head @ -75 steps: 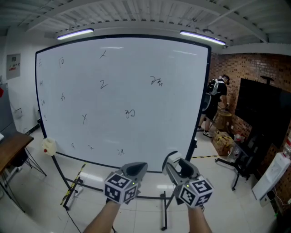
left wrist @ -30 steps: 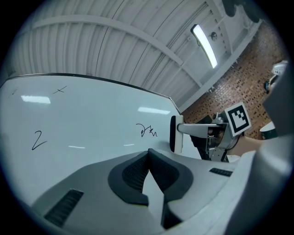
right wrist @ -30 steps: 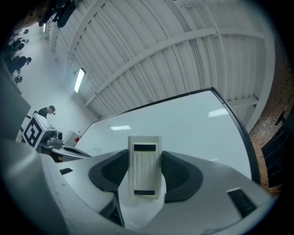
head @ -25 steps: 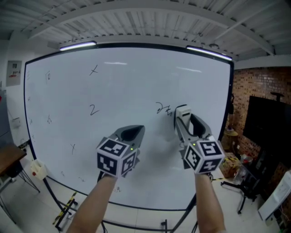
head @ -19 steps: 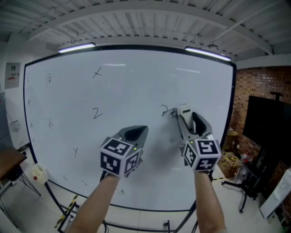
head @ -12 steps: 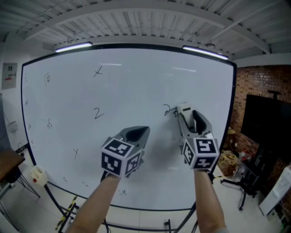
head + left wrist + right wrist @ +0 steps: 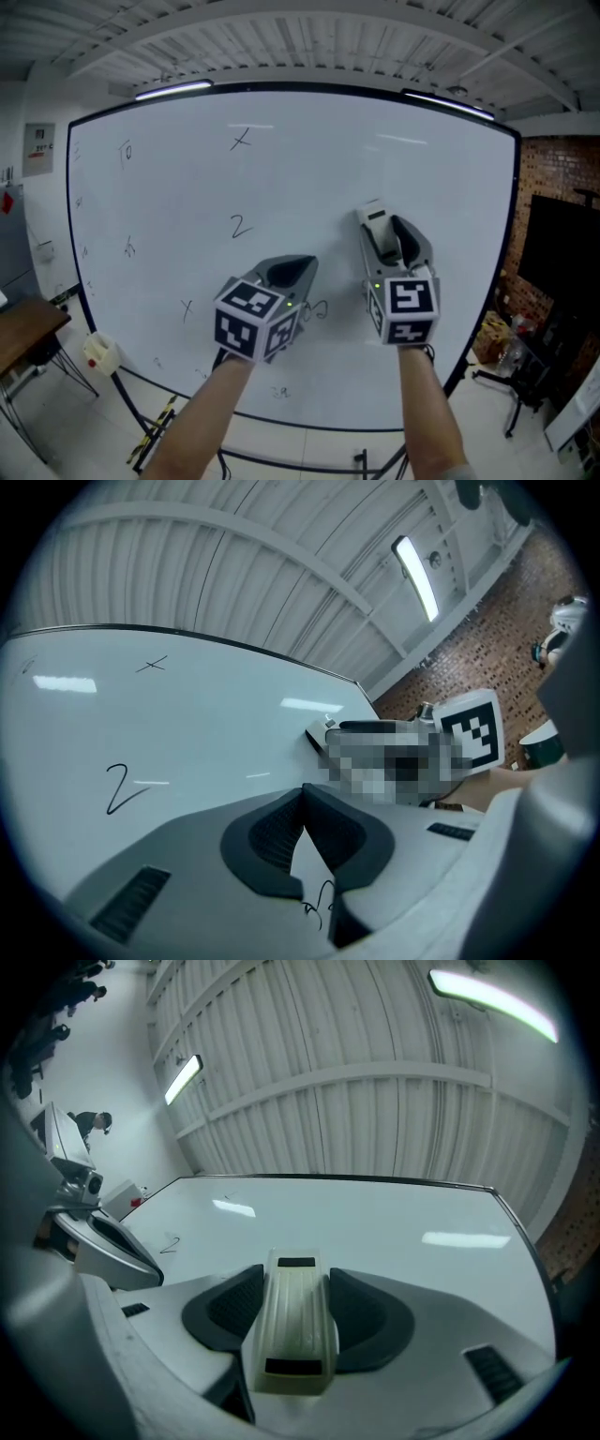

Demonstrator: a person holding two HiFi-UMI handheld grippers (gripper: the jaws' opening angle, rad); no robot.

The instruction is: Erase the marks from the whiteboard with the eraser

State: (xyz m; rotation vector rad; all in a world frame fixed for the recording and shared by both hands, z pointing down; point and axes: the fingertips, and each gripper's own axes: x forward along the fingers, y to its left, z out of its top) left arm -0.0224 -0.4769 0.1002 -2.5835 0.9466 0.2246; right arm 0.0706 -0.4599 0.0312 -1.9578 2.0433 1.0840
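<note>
The big whiteboard [image 7: 309, 169] fills the head view and carries several black marks: an X [image 7: 242, 139], a "2" [image 7: 241, 225], a scribble [image 7: 317, 309] by my left gripper, and smaller ones at the left and bottom. My right gripper [image 7: 377, 225] is shut on the cream eraser [image 7: 374, 215], whose end is up against the board's middle right. In the right gripper view the eraser [image 7: 295, 1321] sits lengthwise between the jaws. My left gripper [image 7: 296, 272] hangs just in front of the board, shut and empty. Its closed tips [image 7: 302, 803] point between the "2" [image 7: 120, 789] and the scribble [image 7: 319, 902].
A wooden table [image 7: 23, 328] stands at the lower left. A white box [image 7: 100, 352] hangs at the board's lower left corner. A brick wall [image 7: 562, 169] and a black screen [image 7: 572, 253] are at the right. The board's stand [image 7: 155, 427] reaches the floor below.
My right gripper has swept the eraser over the scribble beside its tip, and that mark no longer shows. The view has shifted so the board's marks sit further right.
</note>
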